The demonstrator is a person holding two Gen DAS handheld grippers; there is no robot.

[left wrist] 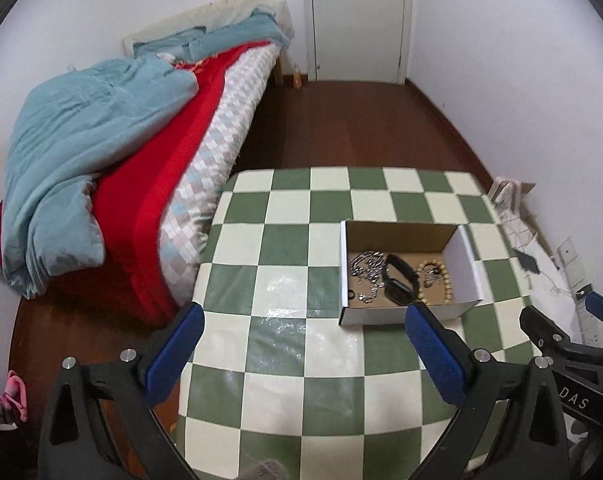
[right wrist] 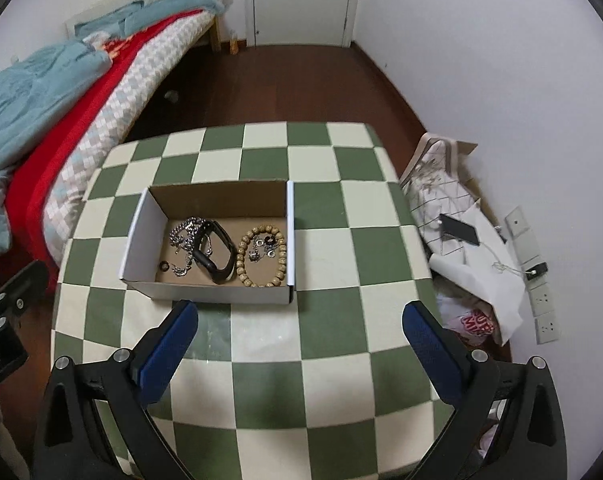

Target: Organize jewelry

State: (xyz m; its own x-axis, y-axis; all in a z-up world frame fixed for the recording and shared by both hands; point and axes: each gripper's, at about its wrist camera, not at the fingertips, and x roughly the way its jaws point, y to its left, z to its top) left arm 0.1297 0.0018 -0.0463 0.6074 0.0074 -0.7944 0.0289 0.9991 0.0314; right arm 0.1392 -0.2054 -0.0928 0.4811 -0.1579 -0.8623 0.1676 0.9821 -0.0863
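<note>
A shallow white cardboard box stands on the green-and-cream chequered table. Inside lie a silver chain, a black band, a wooden bead bracelet, a small dark ring and small metal pieces. My right gripper hangs open above the table, on the near side of the box, with nothing between its blue pads. My left gripper is open too, near and left of the box, holding nothing.
A bed with a teal quilt and red blanket runs along the left of the table. Dark wood floor leads to a white door. At the right wall lie papers, a black phone, a bag and wall sockets.
</note>
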